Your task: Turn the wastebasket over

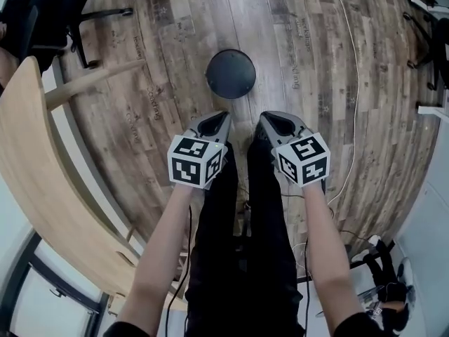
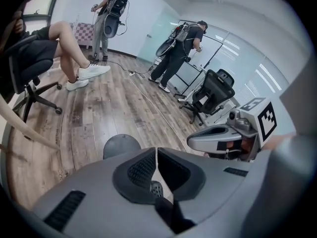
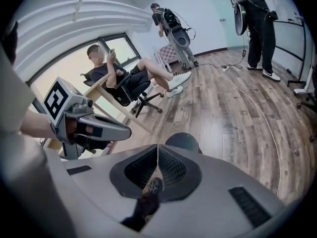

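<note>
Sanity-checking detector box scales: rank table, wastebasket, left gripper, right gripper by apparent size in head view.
1. Table
2. Left gripper and right gripper: alike, not ranked
3. Wastebasket: it sits farther from the camera than the grippers, so true size is unsure

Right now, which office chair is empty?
The black office chair on the right, in the left gripper view; the other chair, on the left, has a person seated in it.

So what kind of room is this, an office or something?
Probably an open office or lab space: there is a wood-plank floor, a rolling office chair beside glass partitions, and a long cable trailing across the floor.
</note>
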Tool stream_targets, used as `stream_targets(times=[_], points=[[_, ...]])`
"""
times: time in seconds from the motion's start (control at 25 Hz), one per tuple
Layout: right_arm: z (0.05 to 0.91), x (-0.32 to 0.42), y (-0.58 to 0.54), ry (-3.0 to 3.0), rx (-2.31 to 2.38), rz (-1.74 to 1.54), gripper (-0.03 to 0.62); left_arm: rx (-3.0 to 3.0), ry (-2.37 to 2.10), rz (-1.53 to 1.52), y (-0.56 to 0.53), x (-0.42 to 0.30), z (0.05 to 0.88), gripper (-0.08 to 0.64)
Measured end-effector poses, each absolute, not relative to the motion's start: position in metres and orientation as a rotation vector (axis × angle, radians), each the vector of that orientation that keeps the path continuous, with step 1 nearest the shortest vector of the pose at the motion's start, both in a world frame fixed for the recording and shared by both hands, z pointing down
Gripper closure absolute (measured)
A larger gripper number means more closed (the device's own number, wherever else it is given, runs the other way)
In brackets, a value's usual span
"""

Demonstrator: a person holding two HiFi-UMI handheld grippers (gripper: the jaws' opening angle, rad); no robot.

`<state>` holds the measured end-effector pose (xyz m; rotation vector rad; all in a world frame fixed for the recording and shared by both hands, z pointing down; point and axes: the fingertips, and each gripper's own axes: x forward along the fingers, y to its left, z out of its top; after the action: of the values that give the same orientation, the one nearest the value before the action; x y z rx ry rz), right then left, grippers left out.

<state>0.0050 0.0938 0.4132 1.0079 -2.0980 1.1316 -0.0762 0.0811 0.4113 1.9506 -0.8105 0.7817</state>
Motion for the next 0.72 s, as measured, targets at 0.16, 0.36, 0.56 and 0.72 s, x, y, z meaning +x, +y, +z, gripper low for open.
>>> stream_targets(times=[0.16,0.36,0.56,0.72], points=[[0.441,0.003,0.090,-2.064,0.957,1.108,0.558,1.945,-0.796,0.828,0.077,-0.088,0.439,0.541],[0.472,0.003,0.090,-2.042,0.858,1.083,0.555,1.939,-0.783,0.898,0.072,-0.101,0.472,0.508],[0.505,0.003,0.083,-2.026,0.785,1.078,0.433,1.912,-0.811,0.909,0.057,-0.114,0.501,0.471],[0.533,0.004,0.070,-2.014,0.791,1.076,0.364,1.886,-0.835,0.925,0.047,-0.122,0.528,0.411]])
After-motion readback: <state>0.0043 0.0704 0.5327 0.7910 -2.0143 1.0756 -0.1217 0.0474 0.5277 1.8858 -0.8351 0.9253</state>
